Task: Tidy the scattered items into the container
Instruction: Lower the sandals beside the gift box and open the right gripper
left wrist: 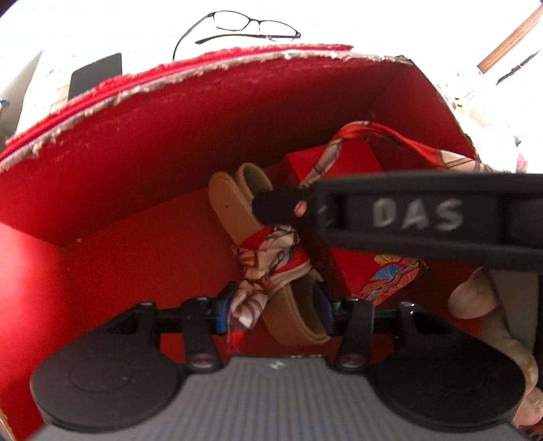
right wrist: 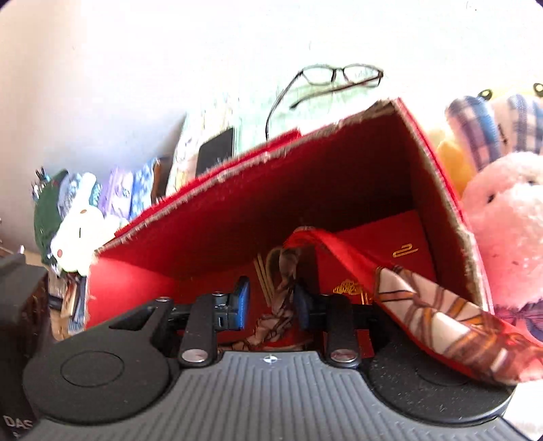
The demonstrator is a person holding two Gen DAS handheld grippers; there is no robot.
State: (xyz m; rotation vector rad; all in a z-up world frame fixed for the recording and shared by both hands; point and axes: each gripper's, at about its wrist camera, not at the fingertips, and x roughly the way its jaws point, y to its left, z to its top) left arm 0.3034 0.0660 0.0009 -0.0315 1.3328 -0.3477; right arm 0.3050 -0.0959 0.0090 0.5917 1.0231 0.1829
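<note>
A red box (left wrist: 169, 142) stands open with both grippers reaching inside. My left gripper (left wrist: 275, 310) is shut on a tan strap-like item (left wrist: 234, 203) wrapped with a red and white patterned scarf (left wrist: 271, 261). My right gripper (right wrist: 271, 305) is shut on the same scarf (right wrist: 283, 291); it also shows in the left wrist view (left wrist: 281, 207), above the tan item. One scarf tail (right wrist: 441, 319) hangs over the box's right wall. Smaller red boxes (right wrist: 383, 251) lie inside the red box (right wrist: 271, 203).
Black glasses (left wrist: 251, 27) and a dark phone (left wrist: 95, 74) lie on the white surface behind the box. A pink plush toy (right wrist: 509, 217), a checked plush (right wrist: 482, 129) and a white plush (right wrist: 78, 234) flank the box.
</note>
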